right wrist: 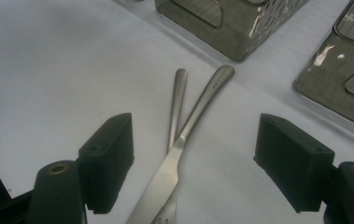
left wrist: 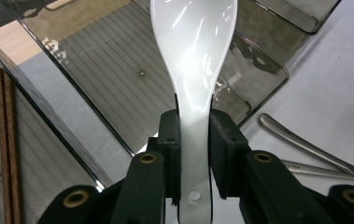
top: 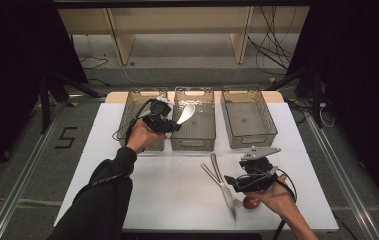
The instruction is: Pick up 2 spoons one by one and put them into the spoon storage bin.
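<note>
My left gripper (top: 173, 125) is shut on the handle of a white ceramic spoon (top: 185, 114), and the spoon's bowl (left wrist: 193, 42) hangs over the middle bin (top: 193, 134). My left gripper (left wrist: 194, 154) pinches the handle between its pads. A metal knife (top: 223, 185) lies crossed over a metal fork (top: 212, 176) on the white table (top: 167, 180). My right gripper (top: 232, 181) stands open just right of them; in its own view the knife (right wrist: 184, 140) and fork (right wrist: 178, 95) lie between the wide jaws of my right gripper (right wrist: 195, 170).
Three clear bins stand in a row at the back: left bin (top: 127, 112), middle bin, right bin (top: 247, 118). Brown chopsticks (left wrist: 7, 140) lie in the left bin. A small red round object (top: 251, 202) sits by my right hand.
</note>
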Demonstrator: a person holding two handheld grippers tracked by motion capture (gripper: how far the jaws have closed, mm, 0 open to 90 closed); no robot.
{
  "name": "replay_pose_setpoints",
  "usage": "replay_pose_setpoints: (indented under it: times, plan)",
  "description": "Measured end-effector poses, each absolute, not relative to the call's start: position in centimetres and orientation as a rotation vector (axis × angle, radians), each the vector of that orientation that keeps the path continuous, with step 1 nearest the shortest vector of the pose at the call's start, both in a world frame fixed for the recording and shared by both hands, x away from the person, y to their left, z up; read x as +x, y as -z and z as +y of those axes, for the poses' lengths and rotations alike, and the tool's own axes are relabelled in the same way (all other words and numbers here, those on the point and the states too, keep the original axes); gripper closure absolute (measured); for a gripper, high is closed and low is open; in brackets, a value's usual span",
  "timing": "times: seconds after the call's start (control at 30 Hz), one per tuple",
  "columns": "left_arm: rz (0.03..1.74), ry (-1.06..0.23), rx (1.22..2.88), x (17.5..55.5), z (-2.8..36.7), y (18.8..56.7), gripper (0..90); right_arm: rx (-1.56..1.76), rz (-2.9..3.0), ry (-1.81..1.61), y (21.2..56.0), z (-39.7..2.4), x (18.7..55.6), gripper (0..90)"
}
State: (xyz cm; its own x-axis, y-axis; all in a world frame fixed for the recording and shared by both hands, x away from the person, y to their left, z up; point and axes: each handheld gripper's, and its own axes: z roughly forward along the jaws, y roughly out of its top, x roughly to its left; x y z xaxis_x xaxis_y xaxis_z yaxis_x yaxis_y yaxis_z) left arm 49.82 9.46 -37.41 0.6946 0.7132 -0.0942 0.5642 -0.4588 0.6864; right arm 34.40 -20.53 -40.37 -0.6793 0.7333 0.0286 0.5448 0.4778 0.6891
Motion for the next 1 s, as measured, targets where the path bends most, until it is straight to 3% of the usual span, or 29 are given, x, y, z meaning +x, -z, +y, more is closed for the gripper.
replay_pose_setpoints:
  times: [1.0]
  plan:
    - [1.055, -0.27, 2.181, 53.8, 6.7, 39.0, 75.0, 1.1, 2.465, -1.003, 40.6, -20.8, 34.6, 28.8]
